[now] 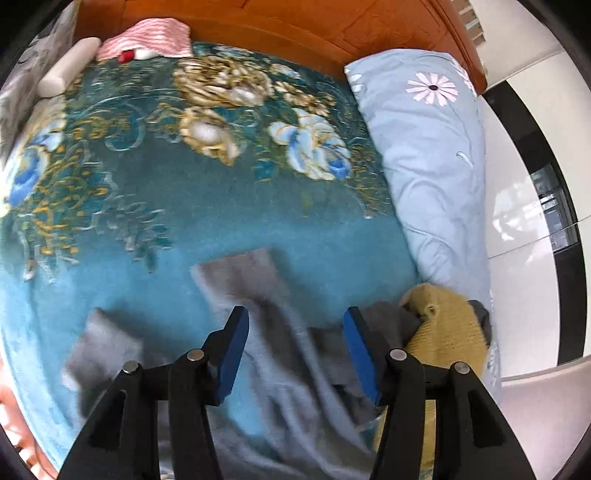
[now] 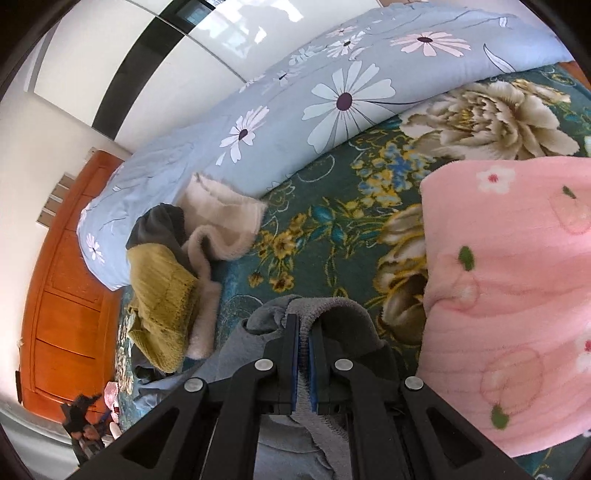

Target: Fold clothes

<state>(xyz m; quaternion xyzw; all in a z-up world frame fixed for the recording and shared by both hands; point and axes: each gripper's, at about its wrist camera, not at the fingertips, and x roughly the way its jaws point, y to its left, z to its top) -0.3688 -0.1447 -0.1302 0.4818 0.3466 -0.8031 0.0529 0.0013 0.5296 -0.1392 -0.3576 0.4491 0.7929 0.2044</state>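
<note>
Working over a bed spread with a teal flowered blanket (image 1: 207, 206), we have a grey garment (image 1: 280, 354) lying rumpled on it at the near edge. Our left gripper (image 1: 295, 350) hangs just above that cloth with its blue-padded fingers (image 1: 236, 350) spread wide and nothing between them; grey fabric shows in the gap below, blurred. Our right gripper (image 2: 303, 354) has its fingers pressed nearly together on a fold of the same grey garment (image 2: 332, 306), the fleecy edge pinched between the pads and bunching up around the tips. Left of that pinch, in the right wrist view, sits a small heap of other clothes: a mustard knit (image 2: 162, 295), a cream fleece piece (image 2: 218, 229) and something dark grey (image 2: 155, 225), all touching one another and resting against a pale blue daisy-print quilt (image 2: 295, 96) rolled along the bed's edge. A pink fleece blanket (image 2: 509, 295) with small flowers lies to the right of the gripper. From the left wrist view, the mustard knit (image 1: 443, 325) sits just right of the open fingers, beside the quilt (image 1: 428, 155). A pink striped cloth (image 1: 147, 37) and a white roll (image 1: 68, 66) lie at the far end, against the orange wooden headboard (image 1: 295, 22).
</note>
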